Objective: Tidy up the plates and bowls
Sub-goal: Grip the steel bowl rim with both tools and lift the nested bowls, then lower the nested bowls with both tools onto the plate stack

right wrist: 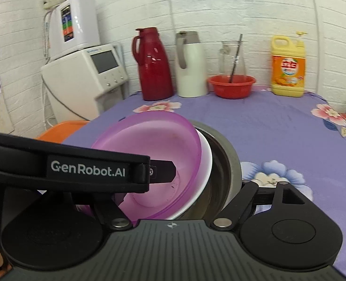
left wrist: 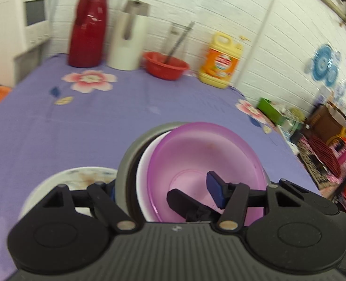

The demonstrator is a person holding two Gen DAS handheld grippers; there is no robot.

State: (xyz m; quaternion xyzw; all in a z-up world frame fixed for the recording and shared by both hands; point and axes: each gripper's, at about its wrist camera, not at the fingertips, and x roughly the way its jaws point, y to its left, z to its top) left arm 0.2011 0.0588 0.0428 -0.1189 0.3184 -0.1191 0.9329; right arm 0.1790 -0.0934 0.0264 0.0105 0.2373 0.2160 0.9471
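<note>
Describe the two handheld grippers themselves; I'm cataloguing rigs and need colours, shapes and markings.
Both are black plastic: a ribbed body, two round pivot discs, angular linkages with silver pins. The left gripper has blue finger pads. The right gripper view shows white "GenRobot.AI" lettering.

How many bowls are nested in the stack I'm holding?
3: the purple bowl innermost, a white bowl around it, and a metal bowl outermost. More may be hidden between them. A separate floral dish sits beside the stack.

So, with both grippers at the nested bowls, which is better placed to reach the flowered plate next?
Left, probably. The flowered plate lies right beside the left gripper, just outside the steel bowl; the right wrist view does not show the plate at all.
</note>
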